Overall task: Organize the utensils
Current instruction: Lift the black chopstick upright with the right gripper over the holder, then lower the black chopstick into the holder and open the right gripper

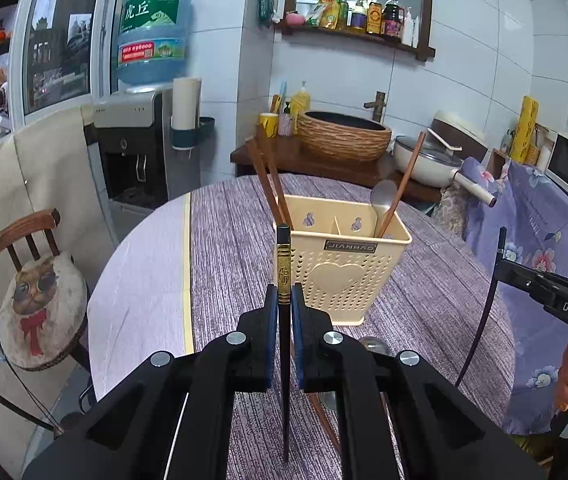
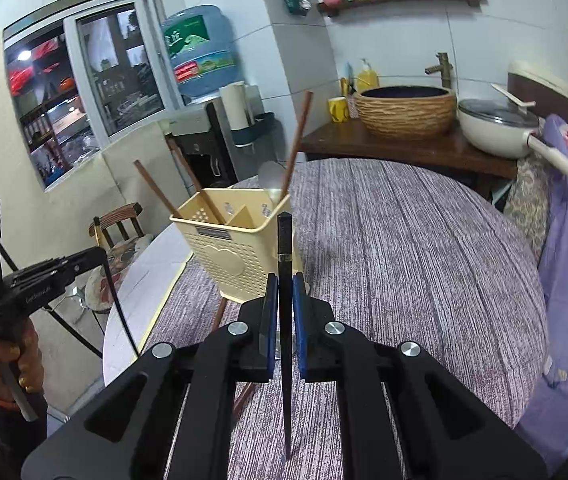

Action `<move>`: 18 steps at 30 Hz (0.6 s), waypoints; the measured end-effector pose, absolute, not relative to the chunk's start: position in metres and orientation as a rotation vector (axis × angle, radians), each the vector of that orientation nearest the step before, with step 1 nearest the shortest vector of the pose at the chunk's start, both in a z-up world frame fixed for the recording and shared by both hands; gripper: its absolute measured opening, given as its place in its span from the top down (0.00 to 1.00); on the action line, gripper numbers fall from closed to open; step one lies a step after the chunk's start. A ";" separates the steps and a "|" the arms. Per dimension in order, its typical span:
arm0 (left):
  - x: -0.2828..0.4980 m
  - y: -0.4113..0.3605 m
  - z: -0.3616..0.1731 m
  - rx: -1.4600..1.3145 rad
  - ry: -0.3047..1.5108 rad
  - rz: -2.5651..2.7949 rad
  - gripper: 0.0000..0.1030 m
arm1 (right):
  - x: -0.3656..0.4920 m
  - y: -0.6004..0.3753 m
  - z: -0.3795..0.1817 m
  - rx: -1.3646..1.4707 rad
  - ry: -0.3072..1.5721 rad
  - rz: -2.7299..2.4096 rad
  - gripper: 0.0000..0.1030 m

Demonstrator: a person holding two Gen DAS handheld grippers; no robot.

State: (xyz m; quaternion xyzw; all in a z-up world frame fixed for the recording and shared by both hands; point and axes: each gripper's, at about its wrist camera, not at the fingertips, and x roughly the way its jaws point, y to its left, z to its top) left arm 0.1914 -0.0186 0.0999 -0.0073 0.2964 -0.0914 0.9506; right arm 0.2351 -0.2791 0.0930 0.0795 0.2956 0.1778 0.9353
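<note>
Beige perforated matt plastic caddy (image 1: 342,264) holds brown wooden chopsticks (image 1: 269,178) and a dull metal spoon (image 1: 383,196); under it, streaked woven purple tablecloth (image 1: 235,248); in front, glossy black chopstick (image 1: 283,280) with gilt band between blue matt pads (image 1: 272,312).

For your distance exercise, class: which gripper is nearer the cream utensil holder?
Left, by a small margin. The left gripper faces the utensil holder squarely, holding a black chopstick; the right gripper sits off to its right.

Your left wrist camera looks along its fingers, close and straight at the cream utensil holder (image 1: 342,256); your right looks from further right, holder (image 2: 235,248) front-left. Both share it — and the round table (image 1: 424,300).
</note>
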 end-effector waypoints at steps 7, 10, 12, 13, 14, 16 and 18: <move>0.189 -0.015 0.106 -0.021 0.595 -0.192 0.92 | 0.229 -0.278 0.105 0.141 0.599 0.377 0.92; 0.187 -0.014 0.111 -0.025 0.588 -0.200 0.92 | 0.229 -0.277 0.109 0.138 0.596 0.389 0.92; 0.186 -0.014 0.116 -0.026 0.583 -0.206 0.92 | 0.228 -0.275 0.116 0.131 0.586 0.398 0.92; 0.187 -0.014 0.119 -0.025 0.580 -0.209 0.92 | 0.228 -0.274 0.120 0.126 0.580 0.402 0.92; 0.187 -0.015 0.123 -0.023 0.576 -0.211 0.92 | 0.228 -0.273 0.125 0.117 0.572 0.403 0.92; 0.188 -0.016 0.132 -0.018 0.568 -0.219 0.92 | 0.229 -0.273 0.134 0.114 0.559 0.409 0.92; 0.188 -0.019 0.146 -0.009 0.550 -0.232 0.92 | 0.233 -0.271 0.147 0.112 0.548 0.422 0.92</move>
